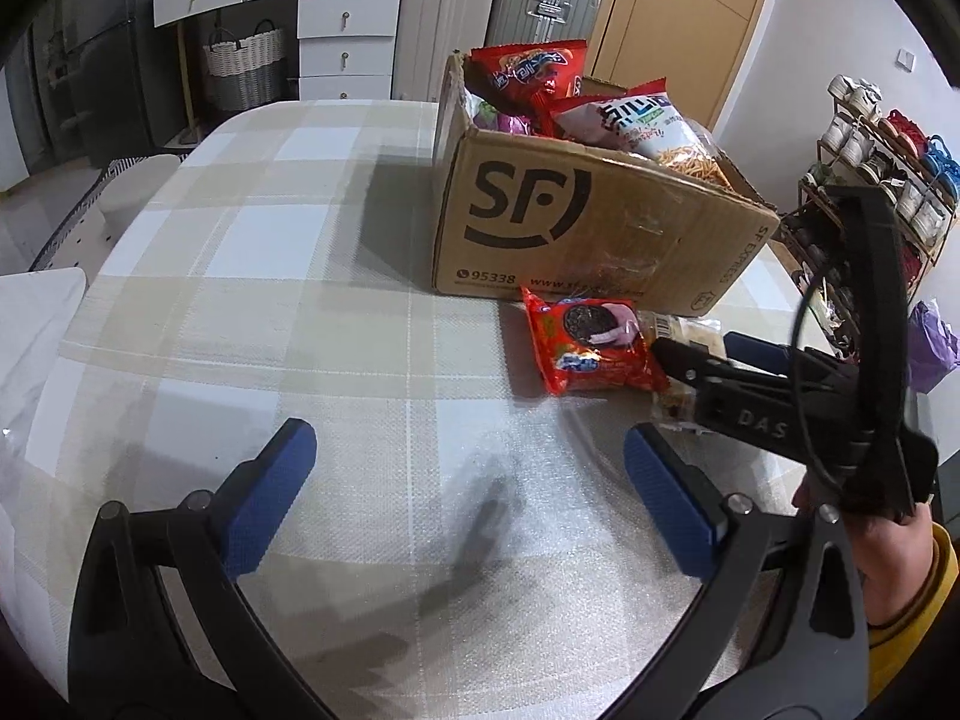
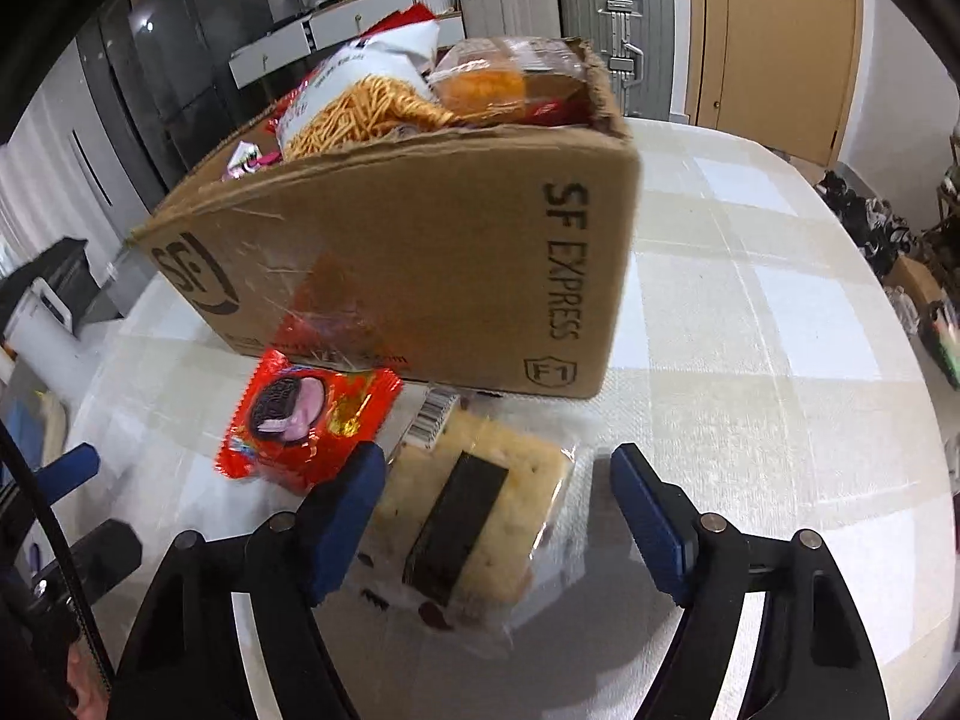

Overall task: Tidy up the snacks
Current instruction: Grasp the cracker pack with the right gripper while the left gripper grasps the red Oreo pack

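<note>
Item: clear-wrapped cracker sandwich pack, flat on the tablecloth, lying between the spread fingers of the right gripper, nothing pinched yet. Likely light, brittle inside, film slippery; best taken across its short sides, gently. Just left of it, touching the left finger: red cookie packet, soft and crinkly. Directly ahead: cardboard box, already heaped with snack bags, its wall calling for a lift over. Left gripper hangs spread and empty over bare cloth.
</note>
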Motion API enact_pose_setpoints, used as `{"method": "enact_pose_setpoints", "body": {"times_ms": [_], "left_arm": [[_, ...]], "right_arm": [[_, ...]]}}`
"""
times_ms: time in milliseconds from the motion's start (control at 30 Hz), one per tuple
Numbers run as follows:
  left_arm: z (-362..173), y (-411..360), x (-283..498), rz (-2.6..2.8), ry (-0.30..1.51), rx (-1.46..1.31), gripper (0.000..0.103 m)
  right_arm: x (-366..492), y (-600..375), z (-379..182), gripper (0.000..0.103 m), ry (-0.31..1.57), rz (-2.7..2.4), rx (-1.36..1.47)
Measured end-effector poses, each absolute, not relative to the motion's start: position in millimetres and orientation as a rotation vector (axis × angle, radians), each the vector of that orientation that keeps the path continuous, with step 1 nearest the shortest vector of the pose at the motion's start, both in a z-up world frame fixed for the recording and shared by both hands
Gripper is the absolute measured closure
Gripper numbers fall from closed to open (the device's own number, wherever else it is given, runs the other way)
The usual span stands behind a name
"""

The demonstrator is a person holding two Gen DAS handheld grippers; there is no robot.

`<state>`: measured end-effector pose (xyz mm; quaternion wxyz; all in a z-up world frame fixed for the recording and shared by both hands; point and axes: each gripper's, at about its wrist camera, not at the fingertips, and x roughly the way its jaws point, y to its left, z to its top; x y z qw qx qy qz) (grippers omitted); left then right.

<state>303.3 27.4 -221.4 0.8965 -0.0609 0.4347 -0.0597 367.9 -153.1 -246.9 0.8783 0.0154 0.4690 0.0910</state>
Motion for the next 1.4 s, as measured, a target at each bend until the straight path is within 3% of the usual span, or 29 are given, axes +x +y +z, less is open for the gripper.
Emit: {"method": "enact_pose_setpoints", "body": {"times_ms": [133,367,800,1300,1400], "left_arm": [[-221.3,29.5,303.4,-0.123,0.905,-0.131,0.001],[-215.7,37.3,295.6,-0.094,0.895,-0.13,0.001],[-212.3,21.3,289.5,-0.074,0.922,-0.109,0.001],[-241.4,-30.6,377.9,-0.115,1.064,-0.105,0.001],[-246.8,-31.5,383.5,-0.127,1.077,-0.122,0.017]], "right_arm": [[368.1,-136.9,-247.9,0.024,0.983,0.163,-0.042],[360.5,-126.0,-249.5,0.038,0.956,0.188,-0.079],[316.0,-201.7,-223.4,0.038,0.807,0.303,0.21],[274.2,-227.9,-219.2,0.038,0.724,0.362,0.282],[273.7,-228.0,-221.0,0.038,0.727,0.371,0.29]]}}
